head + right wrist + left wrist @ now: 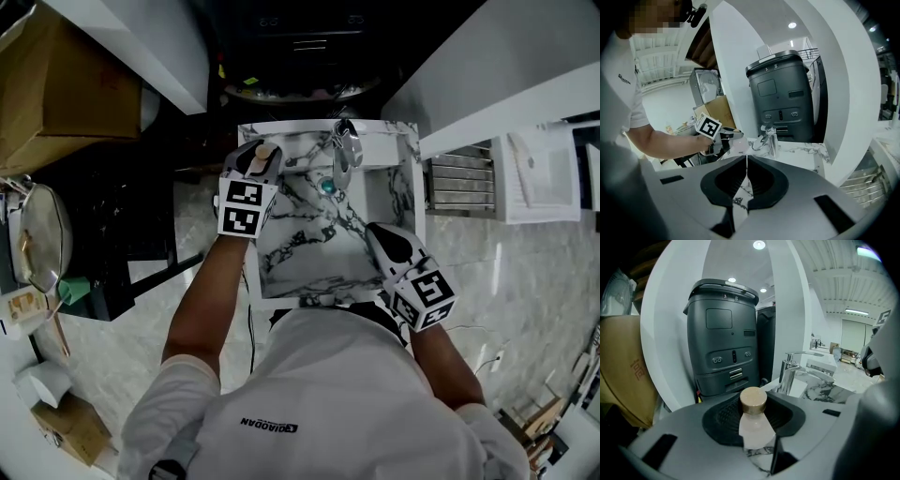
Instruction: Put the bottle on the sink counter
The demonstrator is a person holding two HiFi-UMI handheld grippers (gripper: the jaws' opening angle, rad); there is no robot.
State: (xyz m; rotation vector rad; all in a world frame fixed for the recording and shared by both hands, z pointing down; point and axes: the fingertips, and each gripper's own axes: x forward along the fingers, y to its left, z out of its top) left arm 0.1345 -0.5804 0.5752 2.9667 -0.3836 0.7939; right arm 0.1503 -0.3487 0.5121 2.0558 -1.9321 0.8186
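Observation:
A small pale bottle [266, 151] with a tan cap stands upright between the jaws of my left gripper [260, 159], which is shut on its body [754, 425]. It is over the back left corner of the marble sink counter [384, 133], beside the chrome faucet [345, 150]. Whether its base rests on the marble is hidden. My right gripper [380, 234] is over the basin's front right rim, its jaws [746, 180] closed with nothing between them. In the right gripper view the left gripper [723, 139] shows left of the faucet [769, 138].
The basin [305, 246] has a teal drain [327, 186]. A dark grey appliance [724, 338] stands behind the counter between white panels. A cardboard box [66, 94] and a lidded pan [37, 234] are at the left, a metal rack [459, 183] at the right.

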